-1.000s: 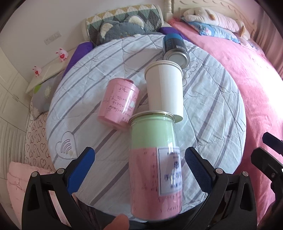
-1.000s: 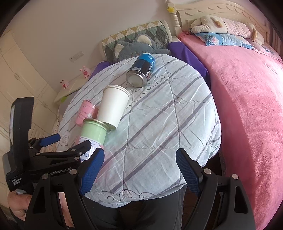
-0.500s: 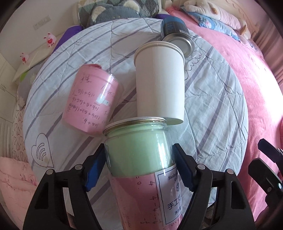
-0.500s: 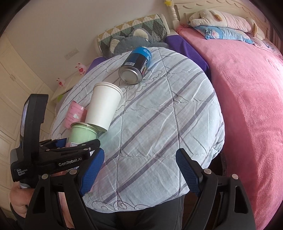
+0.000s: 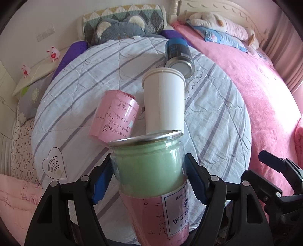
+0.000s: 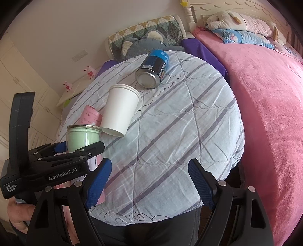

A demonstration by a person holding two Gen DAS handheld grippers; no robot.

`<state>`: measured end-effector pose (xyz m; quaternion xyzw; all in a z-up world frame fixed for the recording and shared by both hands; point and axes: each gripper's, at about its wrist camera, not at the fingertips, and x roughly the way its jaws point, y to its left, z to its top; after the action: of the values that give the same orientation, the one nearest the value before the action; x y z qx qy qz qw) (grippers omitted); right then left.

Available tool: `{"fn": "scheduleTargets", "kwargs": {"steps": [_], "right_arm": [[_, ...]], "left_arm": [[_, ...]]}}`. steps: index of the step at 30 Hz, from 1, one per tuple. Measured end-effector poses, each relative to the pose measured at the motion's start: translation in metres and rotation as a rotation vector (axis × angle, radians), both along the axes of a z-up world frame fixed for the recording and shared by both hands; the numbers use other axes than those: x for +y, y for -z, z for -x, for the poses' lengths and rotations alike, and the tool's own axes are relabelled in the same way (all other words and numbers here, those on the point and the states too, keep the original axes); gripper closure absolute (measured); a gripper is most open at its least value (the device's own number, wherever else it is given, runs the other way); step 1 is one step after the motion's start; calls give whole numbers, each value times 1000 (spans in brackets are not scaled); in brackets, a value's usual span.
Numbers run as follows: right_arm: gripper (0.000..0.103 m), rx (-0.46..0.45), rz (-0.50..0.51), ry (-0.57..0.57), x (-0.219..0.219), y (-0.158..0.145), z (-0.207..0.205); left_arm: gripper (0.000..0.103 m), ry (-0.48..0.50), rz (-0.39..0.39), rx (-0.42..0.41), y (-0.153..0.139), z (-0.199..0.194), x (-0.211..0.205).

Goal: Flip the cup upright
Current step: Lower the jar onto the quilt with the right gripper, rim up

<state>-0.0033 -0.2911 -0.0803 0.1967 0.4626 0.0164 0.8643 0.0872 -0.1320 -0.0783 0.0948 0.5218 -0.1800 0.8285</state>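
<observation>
Bedroom, round quilt-covered worktop (image 6: 170, 132) | our left gripper (image 5: 149, 181) clamps the green-and-pink clear cup (image 5: 151, 181) at the near edge, against the white paper cup (image 5: 163, 102) | our right gripper (image 6: 149, 181) hangs wide, empty | we advise: tip slowly, base down.

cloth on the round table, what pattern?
The cloth is pale blue-white with grey-purple stripes and line doodles; right wrist view shows it best.

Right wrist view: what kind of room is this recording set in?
Most likely a bedroom at home. A bed with a pink blanket and carved headboard fills the right side, plush toys lie at its head, and the work surface is a round table under a striped quilt.
</observation>
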Motion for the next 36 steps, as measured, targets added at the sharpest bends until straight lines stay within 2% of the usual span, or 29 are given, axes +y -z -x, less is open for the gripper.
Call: {"fn": "scheduleTargets", "kwargs": {"steps": [11,21,25,36], "right_arm": [[19,-33,1,9,3,-11,10],[19,-71,3,4,13,-21,13],[19,-78,3,-3,19,-22,13],[19,-106,54,-57,47,-29,7]], "left_arm": [[30,-6,41,-117,-32,11,10],[31,-17,60,-334,-67,30,25],[31,-26,55,-354,-60,32,34],[31,-103,67,-295,-23,24,72]]}}
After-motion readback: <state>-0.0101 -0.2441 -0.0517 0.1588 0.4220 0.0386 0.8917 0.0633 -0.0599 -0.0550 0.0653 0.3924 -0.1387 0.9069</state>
